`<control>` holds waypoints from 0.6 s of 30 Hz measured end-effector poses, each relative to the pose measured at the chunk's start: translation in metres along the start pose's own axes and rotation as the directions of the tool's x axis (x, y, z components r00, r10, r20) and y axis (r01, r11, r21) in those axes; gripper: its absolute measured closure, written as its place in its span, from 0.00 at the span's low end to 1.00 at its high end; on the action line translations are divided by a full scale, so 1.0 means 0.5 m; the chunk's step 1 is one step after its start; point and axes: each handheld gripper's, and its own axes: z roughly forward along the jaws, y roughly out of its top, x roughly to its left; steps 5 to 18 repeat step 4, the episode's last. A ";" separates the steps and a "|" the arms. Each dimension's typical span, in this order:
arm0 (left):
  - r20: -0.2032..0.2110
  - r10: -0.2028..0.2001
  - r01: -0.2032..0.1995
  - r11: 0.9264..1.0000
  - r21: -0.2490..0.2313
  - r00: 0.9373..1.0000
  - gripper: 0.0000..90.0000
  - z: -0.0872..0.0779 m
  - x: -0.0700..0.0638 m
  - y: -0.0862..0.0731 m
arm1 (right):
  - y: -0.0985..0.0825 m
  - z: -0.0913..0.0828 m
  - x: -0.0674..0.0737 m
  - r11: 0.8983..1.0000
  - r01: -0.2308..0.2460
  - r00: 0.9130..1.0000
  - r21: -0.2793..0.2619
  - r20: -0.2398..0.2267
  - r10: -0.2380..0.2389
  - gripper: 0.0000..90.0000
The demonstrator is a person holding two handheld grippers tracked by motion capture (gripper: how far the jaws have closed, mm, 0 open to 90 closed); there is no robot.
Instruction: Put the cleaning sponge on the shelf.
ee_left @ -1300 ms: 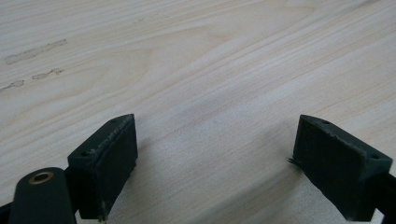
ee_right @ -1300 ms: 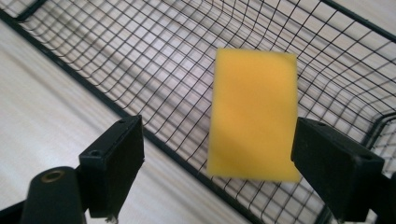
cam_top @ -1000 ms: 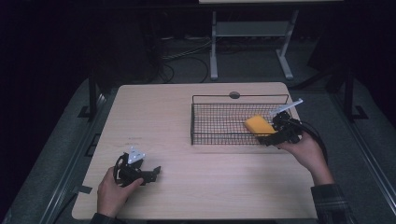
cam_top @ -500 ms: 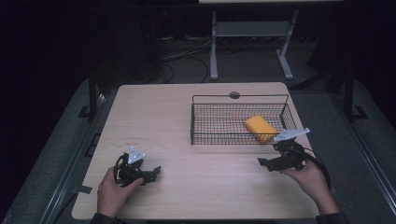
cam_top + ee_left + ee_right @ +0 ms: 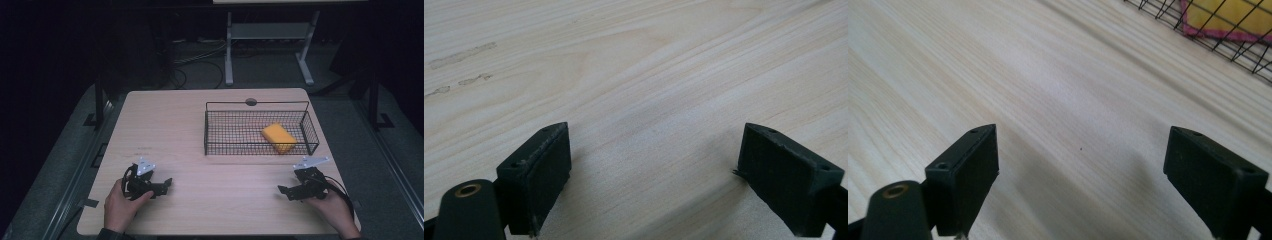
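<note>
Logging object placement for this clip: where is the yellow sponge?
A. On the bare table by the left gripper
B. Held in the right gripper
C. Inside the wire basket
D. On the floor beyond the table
C: the sponge lies inside the basket, toward its right end, and both grippers are open over bare table.

table (image 5: 200, 130): light wood | on it: wire basket (image 5: 215, 131), probably black

A dim lab: bare wooden table (image 5: 200, 125), floor cables (image 5: 200, 62), metal stand (image 5: 270, 45) behind.
</note>
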 end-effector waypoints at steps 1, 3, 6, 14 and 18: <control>0.000 0.000 0.000 1.000 0.000 1.000 0.14 0.000 0.000 0.000 | -0.002 0.001 0.001 1.000 -0.001 1.000 0.001 0.005 0.001 0.15; 0.000 0.000 0.000 1.000 0.000 1.000 0.14 0.000 0.000 0.000 | -0.006 0.002 0.002 1.000 0.003 1.000 0.004 0.009 -0.003 0.15; 0.000 0.000 0.000 1.000 0.000 1.000 0.14 0.000 0.000 0.000 | -0.007 0.003 0.002 1.000 0.007 1.000 0.002 0.015 -0.007 0.15; 0.000 0.000 0.000 1.000 0.000 1.000 0.14 0.000 0.000 0.000 | -0.007 0.003 0.002 1.000 0.007 1.000 0.002 0.015 -0.007 0.15; 0.000 0.000 0.000 1.000 0.000 1.000 0.14 0.000 0.000 0.000 | -0.007 0.003 0.002 1.000 0.007 1.000 0.002 0.015 -0.007 0.15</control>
